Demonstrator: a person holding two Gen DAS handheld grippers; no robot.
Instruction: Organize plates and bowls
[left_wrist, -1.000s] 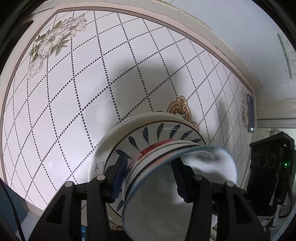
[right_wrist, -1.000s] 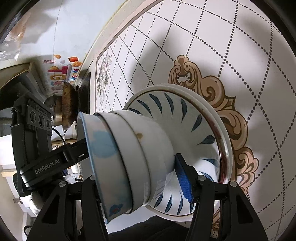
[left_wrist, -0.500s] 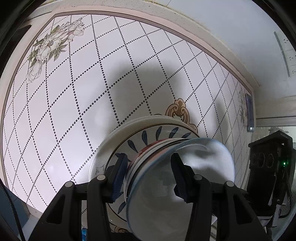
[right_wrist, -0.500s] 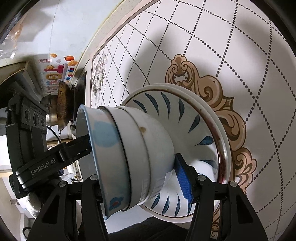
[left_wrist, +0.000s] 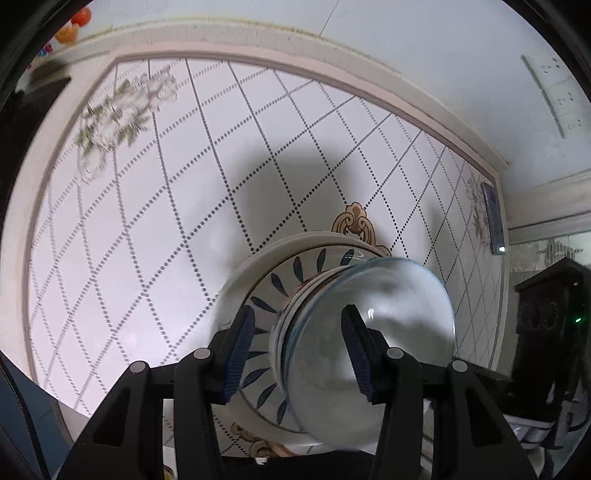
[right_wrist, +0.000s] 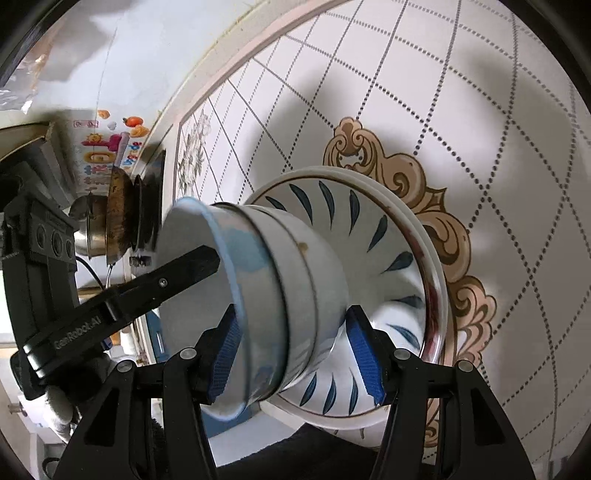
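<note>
Clearly part-open, left gripper (left_wrist: 297, 349) pinching the rim of a clear glass bowl (left_wrist: 373, 350), right gripper (right_wrist: 297, 352) clamping stacked white ceramic bowls (right_wrist: 295, 295), both angled steeply down over the blue-leaf-patterned plate (right_wrist: 369, 236).

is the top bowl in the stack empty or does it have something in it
Empty, as far as shows. In the left wrist view the top bowl shows a bare, pale inside, with only a gripper finger reaching over its rim; motion blur hides any small residue.
</note>
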